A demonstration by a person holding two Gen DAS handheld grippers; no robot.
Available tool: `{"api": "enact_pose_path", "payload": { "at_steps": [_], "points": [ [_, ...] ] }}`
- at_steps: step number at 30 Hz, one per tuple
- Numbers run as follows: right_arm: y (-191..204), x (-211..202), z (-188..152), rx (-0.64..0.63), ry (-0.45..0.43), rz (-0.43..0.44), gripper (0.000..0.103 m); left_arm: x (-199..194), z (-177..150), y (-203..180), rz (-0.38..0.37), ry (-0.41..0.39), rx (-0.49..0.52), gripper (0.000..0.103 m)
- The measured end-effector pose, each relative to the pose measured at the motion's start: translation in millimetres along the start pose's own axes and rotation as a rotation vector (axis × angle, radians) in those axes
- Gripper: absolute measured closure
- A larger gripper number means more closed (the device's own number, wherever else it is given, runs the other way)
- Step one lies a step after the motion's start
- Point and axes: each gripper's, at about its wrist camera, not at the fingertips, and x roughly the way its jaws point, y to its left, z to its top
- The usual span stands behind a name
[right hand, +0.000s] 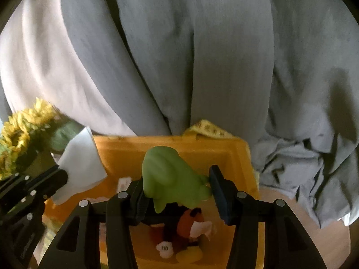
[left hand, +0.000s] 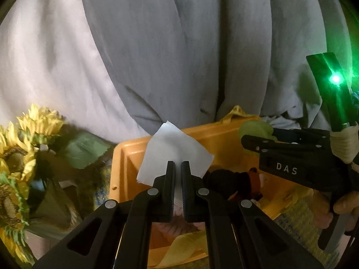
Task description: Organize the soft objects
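two handheld grippers hover over an orange plastic bin (left hand: 125, 157) that sits in front of long grey-blue curtains (left hand: 179, 56). left gripper (left hand: 178, 168): its two black fingers are closed tight on a pale grey square of cloth (left hand: 177, 145), which sticks up beyond the fingertips above the bin's left half. in the right wrist view that same cloth (right hand: 80, 168) shows at the left edge, held out from the left gripper (right hand: 65, 177). right gripper (right hand: 179, 190): its fingers are partly spread and clamped on a soft green toy (right hand: 170, 174), which bulges up between them above the middle of the bin (right hand: 237, 154). in the left wrist view this gripper enters from the right, lettered "das", with a green light glowing on a part above it. inside the bin, below the green toy, lies a plush figure (right hand: 190, 226) in black, red-brown, white and yellow. yellow fabric (right hand: 208, 130) hangs over the bin's far rim. sunflowers (left hand: 24, 139) with green leaves stand to the left of the bin.
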Motion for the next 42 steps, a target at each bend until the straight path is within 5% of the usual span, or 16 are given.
{"api": "enact_pose_path", "payload": {
  "at_steps": [9,11,16,28,42],
  "points": [
    [-3,26,-3,-0.004,0.124,-0.015,0.050,22,-8,4,0.008,0.094,-0.030,0.069],
    [-4,25,-5,0.003,0.130,-0.010,0.039,19,-9,5,0.008,0.096,-0.047,0.068],
    [-4,8,-6,0.000,0.101,-0.018,0.038,0,-11,8,0.032,0.073,-0.090,0.057],
    [10,-110,-28,0.007,-0.092,-0.056,0.026,-111,-20,-3,0.188,-0.091,-0.123,0.038],
    [41,-233,-88,-0.002,-0.254,-0.114,0.019,-227,-63,-22,0.209,-0.226,-0.093,0.017]
  ]
}}
